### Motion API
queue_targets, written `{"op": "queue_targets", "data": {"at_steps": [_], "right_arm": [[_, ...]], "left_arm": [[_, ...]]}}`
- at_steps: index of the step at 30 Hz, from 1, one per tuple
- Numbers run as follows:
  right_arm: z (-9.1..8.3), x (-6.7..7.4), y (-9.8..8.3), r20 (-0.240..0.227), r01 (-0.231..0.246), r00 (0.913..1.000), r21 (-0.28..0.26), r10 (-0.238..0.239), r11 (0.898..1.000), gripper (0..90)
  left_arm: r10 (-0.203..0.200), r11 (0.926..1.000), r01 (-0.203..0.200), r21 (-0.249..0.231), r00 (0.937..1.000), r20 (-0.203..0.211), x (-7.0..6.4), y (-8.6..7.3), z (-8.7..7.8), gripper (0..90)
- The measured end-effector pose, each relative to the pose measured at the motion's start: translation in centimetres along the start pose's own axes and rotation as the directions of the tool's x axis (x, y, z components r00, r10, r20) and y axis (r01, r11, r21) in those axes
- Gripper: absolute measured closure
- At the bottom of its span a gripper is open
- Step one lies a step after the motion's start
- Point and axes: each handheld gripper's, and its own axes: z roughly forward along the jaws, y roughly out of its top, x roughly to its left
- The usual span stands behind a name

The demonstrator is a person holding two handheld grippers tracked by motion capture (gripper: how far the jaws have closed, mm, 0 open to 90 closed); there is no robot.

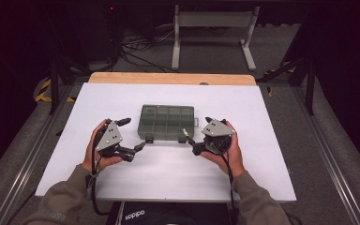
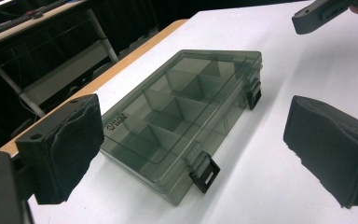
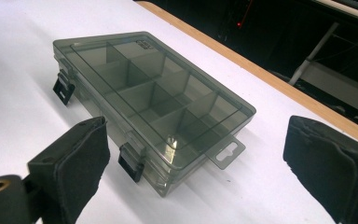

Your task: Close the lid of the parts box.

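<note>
A translucent grey-green compartment box (image 1: 167, 122) lies flat with its lid down in the middle of the white table (image 1: 243, 168). Two black latches (image 2: 205, 173) sit on its near side, and a hang tab (image 3: 223, 151) juts from one end. My left gripper (image 1: 132, 135) is open just off the box's near left corner, not touching it. In the left gripper view, the left gripper (image 2: 196, 154) frames the box (image 2: 177, 112) between its jaws. My right gripper (image 1: 198, 132) is open at the near right corner. In the right gripper view, the right gripper (image 3: 200, 163) looks along the box (image 3: 149, 98).
A wooden strip (image 1: 171, 78) runs along the table's far edge. Beyond it stand a white metal frame (image 1: 213, 21) and loose cables on the dark floor. Bare white tabletop stretches on both sides of the box and in front of it.
</note>
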Motion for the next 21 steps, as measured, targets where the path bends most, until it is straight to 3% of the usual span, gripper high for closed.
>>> {"op": "queue_targets", "data": {"at_steps": [21], "right_arm": [[-2.7,-0.6,-0.6,0.023,0.019,0.9996,-0.006,-0.019,1.0,7.7]], "left_arm": [[0.003,1.0,-0.003,0.006,1.0,0.008,-0.8,-0.5,-1.7,5.7]]}}
